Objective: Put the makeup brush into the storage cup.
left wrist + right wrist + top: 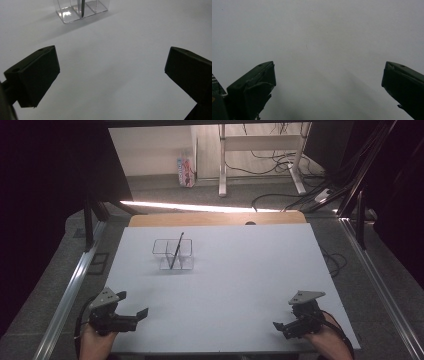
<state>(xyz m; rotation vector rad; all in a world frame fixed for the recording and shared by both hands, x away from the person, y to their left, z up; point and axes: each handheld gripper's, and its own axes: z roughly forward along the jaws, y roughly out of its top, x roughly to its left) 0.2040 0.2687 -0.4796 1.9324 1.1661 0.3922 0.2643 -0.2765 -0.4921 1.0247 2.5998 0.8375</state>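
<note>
pen (175, 251) is seen leaning upright in a clear two-compartment holder (172, 254) toward the far left part of the white surface (235, 290); its tip rests near the holder's base and its upper end tilts over the rim; which compartment holds it cannot be told for certain, though it appears close to the middle divider; in the left gripper view the same pen (82, 8) and holder (82, 11) are seen at the top edge, ahead of the black jaws.

the left gripper (131, 314) is held at the near left edge of the surface, well apart from the holder, its jaws spread wide with nothing between them; the right gripper (287, 326) is held at the near right edge, its jaws likewise spread wide and empty, with bare surface ahead of them.

the step in hand is judged to be the start, with neither gripper yet reaching and the pen untouched; the left gripper is nearer and already pointed toward the holder, so the next move is likely to call for it to be brought forward and raised to the pen's upper end, the jaws lined up on either side of the thin shaft before being closed; the light holder could be tipped or dragged if the pen is pulled sideways rather than lifted along its lean.
</note>
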